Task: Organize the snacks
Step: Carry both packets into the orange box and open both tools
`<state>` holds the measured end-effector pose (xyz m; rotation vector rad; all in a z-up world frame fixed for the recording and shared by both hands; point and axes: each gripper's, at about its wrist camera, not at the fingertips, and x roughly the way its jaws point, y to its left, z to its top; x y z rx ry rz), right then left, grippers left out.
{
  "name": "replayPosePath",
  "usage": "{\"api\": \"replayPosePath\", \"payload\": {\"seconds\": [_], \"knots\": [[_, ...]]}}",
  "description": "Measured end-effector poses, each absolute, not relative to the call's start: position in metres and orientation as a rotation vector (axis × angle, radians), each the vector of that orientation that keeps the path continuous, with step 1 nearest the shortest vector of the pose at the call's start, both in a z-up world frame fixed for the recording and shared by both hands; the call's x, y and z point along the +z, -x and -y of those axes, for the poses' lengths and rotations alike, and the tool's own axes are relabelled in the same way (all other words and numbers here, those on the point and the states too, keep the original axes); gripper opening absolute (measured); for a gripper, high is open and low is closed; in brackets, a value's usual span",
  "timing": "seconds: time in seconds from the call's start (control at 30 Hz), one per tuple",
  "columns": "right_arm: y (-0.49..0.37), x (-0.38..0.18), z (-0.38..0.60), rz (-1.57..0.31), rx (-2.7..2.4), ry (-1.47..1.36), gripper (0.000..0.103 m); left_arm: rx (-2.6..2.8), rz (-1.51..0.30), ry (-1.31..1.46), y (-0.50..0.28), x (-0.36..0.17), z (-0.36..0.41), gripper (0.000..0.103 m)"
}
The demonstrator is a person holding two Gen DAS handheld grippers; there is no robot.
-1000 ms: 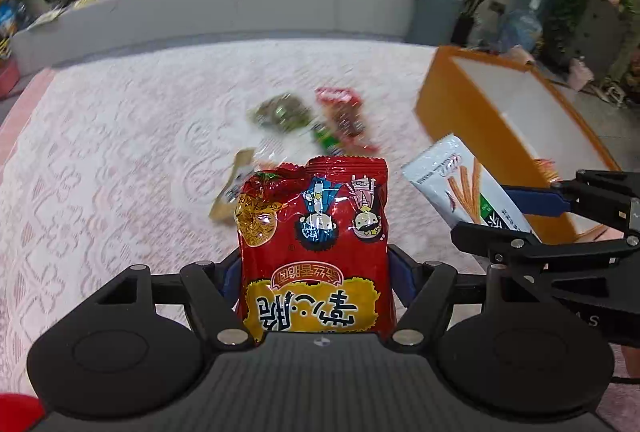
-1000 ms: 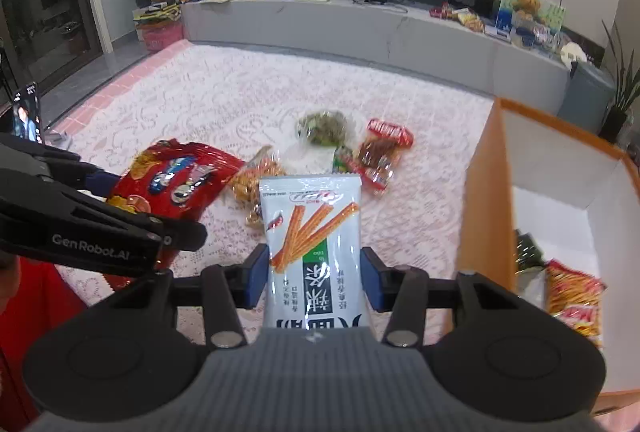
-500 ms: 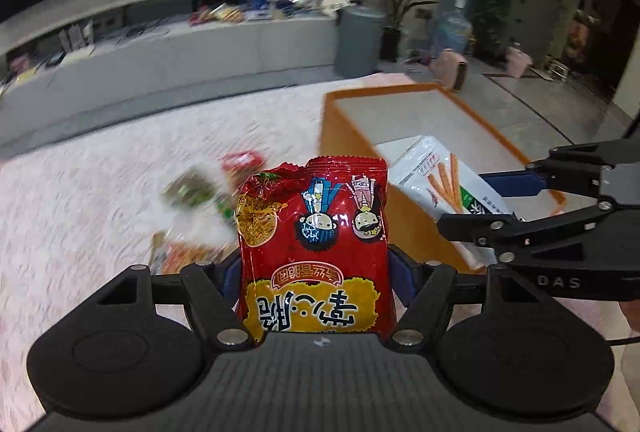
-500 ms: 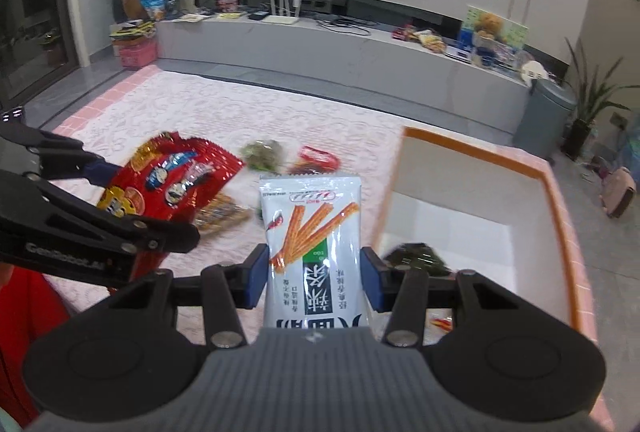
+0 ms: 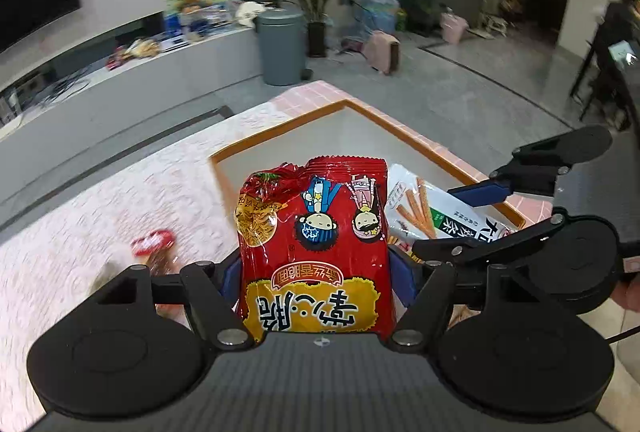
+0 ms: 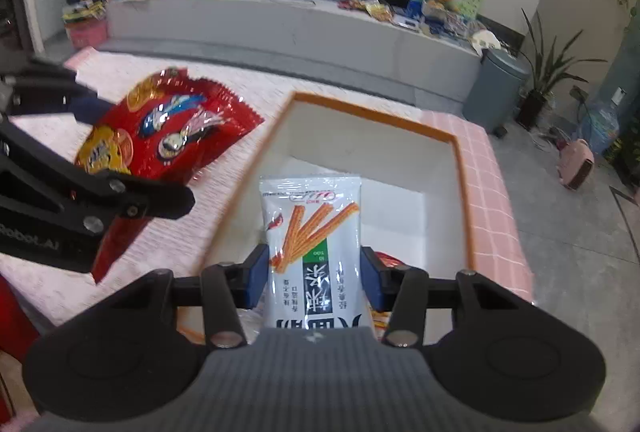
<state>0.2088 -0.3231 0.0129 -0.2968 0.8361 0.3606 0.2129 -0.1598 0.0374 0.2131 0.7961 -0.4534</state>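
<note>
While the left gripper [image 5: 318, 280] has its jaws clamped wide on a red noodle-snack packet [image 5: 314, 248], the right gripper [image 6: 314, 274] pinches a white stick-snack pouch [image 6: 314, 236] more narrowly; both packets hang above the orange-rimmed box [image 6: 460, 168] on the pink-clothed desk [image 6: 488, 200].

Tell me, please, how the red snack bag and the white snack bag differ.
The red bag is wider, with cartoon faces; the white bag is narrower and shows orange sticks. The left gripper clamps the red, the right gripper the white. Both are sealed.
</note>
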Motion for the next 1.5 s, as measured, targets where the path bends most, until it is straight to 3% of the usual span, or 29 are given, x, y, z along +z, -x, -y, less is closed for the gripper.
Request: {"api": "replayPosePath", "payload": {"seconds": [0.47, 0.97, 1.5], "knots": [[-0.278, -0.027, 0.353, -0.921, 0.361, 0.362, 0.047, -0.552, -0.87, -0.363, -0.27, -0.013, 0.208, 0.08], [-0.3, -0.066, 0.335, -0.957, 0.438, 0.547, 0.048, -0.549, -0.904, -0.603, -0.298, -0.053, 0.236, 0.081], [-0.296, -0.069, 0.329, -0.948, 0.451, 0.61, 0.049, -0.567, -0.869, -0.62, -0.291, -0.048, 0.234, 0.089]]}}
